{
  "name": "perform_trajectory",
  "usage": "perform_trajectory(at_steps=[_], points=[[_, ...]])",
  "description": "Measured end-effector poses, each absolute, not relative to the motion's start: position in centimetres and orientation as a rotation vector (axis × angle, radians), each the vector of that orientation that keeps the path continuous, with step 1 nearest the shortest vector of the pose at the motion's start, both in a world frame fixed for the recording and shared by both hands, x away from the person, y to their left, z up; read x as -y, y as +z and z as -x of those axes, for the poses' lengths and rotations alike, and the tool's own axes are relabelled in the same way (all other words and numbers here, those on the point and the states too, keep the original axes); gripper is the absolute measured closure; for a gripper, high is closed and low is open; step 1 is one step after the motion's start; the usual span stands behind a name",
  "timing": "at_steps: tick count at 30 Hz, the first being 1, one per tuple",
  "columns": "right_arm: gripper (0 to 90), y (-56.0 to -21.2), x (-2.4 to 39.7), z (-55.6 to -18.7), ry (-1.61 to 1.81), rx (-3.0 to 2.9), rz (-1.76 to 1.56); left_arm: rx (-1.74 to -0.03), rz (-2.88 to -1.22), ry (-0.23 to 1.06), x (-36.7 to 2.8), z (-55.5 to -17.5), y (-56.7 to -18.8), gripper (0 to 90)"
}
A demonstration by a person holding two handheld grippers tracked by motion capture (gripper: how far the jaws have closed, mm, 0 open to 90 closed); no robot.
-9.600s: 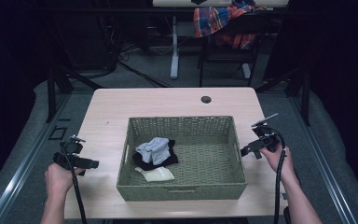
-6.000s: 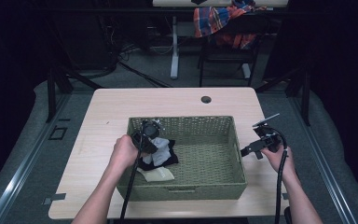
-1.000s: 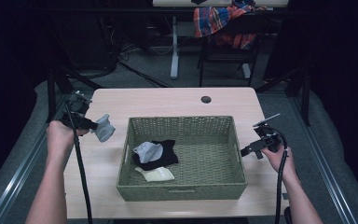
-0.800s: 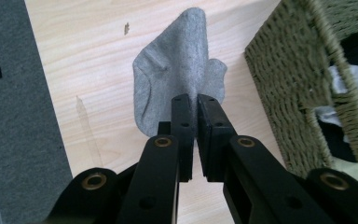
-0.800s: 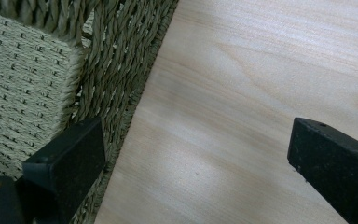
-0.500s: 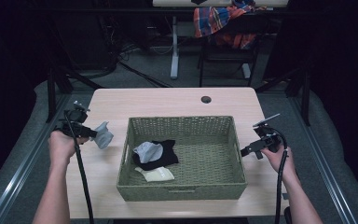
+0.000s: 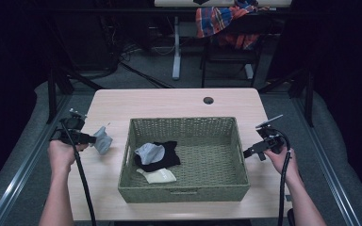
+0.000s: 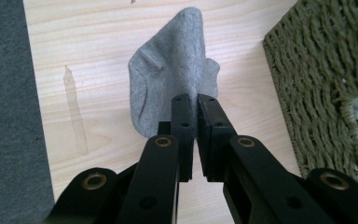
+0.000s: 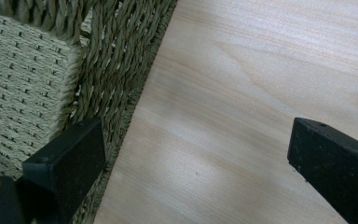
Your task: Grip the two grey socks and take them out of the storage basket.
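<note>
Left hand-held gripper (image 8: 193, 105): clamped on grey sock (image 8: 168, 79) | lower flat onto surface (image 8: 98, 56); release beside basket (image 7: 184, 162)

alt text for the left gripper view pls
The left gripper, its two black jaws closed together, pinches a grey sock that hangs over a pale wooden table. A green woven basket sits at the right, dark grey floor at the left.
</note>
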State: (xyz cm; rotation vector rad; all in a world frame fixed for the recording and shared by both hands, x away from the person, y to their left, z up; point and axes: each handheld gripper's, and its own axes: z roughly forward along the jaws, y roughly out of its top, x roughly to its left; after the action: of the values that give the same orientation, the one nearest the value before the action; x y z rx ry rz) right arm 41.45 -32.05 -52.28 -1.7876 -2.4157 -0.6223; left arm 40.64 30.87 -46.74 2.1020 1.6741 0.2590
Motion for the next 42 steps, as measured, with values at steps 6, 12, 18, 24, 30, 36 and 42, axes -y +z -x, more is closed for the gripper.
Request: perform_trajectory(at_steps=[6,12,18,24,30,36,42], points=[[3.9,-52.2,32.1,-41.5,-0.605,2.426,1.767,-1.684,-2.120,0.251,-30.7,-40.7,-47.3,86.0],[3.9,-52.3,32.1,-41.5,-0.607,2.425,1.768,-1.708,-2.152,0.215,-30.7,-41.0,-48.5,85.8],[3.9,-52.3,32.1,-41.5,-0.607,2.425,1.768,-1.740,-2.139,0.156,-31.1,-41.2,-49.7,85.2],[3.9,-52.3,32.1,-41.5,-0.607,2.424,1.768,-1.745,-2.125,0.172,-31.5,-41.0,-49.2,71.1],[3.9,-52.3,32.1,-41.5,-0.607,2.425,1.769,-1.755,-2.079,0.220,-31.8,-40.5,-47.5,39.0],[3.9,-52.3,32.0,-41.5,-0.602,2.426,1.767,-1.721,-2.086,0.269,-31.2,-40.1,-45.7,18.8],[3.9,-52.3,32.1,-41.5,-0.603,2.425,1.770,-1.676,-2.117,0.285,-30.3,-39.8,-44.4,14.9]])
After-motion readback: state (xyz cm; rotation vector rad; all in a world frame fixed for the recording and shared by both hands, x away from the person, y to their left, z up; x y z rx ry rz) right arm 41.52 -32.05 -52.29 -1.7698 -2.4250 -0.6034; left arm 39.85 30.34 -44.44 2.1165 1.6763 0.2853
